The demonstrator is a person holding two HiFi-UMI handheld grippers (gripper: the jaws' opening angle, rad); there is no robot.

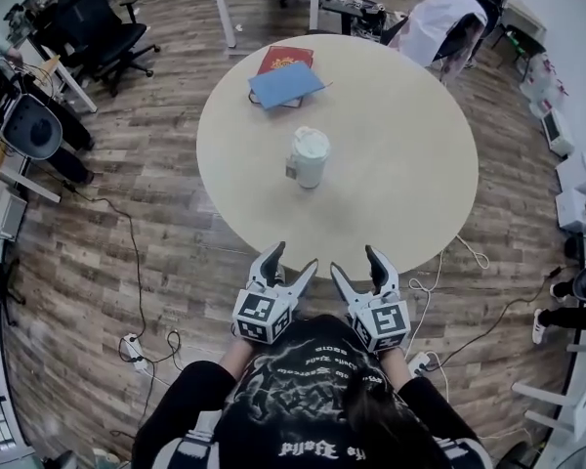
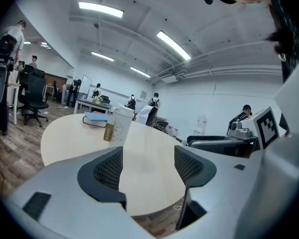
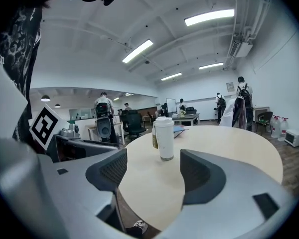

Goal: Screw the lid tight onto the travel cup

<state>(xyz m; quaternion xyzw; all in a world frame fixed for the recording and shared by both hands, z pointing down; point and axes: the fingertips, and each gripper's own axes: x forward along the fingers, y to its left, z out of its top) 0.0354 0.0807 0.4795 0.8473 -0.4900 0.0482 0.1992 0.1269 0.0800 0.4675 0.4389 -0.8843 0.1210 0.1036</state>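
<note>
A white travel cup (image 1: 309,157) with its white lid on top stands upright near the middle of the round beige table (image 1: 410,184). It shows far ahead in the left gripper view as the cup (image 2: 117,125) and in the right gripper view as the cup (image 3: 164,138). My left gripper (image 1: 289,265) and right gripper (image 1: 356,265) hover side by side just off the table's near edge, well short of the cup. Both stand open with nothing between their jaws.
A red book under a blue folder (image 1: 284,80) lies at the table's far side. Office chairs (image 1: 103,32), desks and people fill the room behind. Cables and a power strip (image 1: 137,350) lie on the wooden floor near my feet.
</note>
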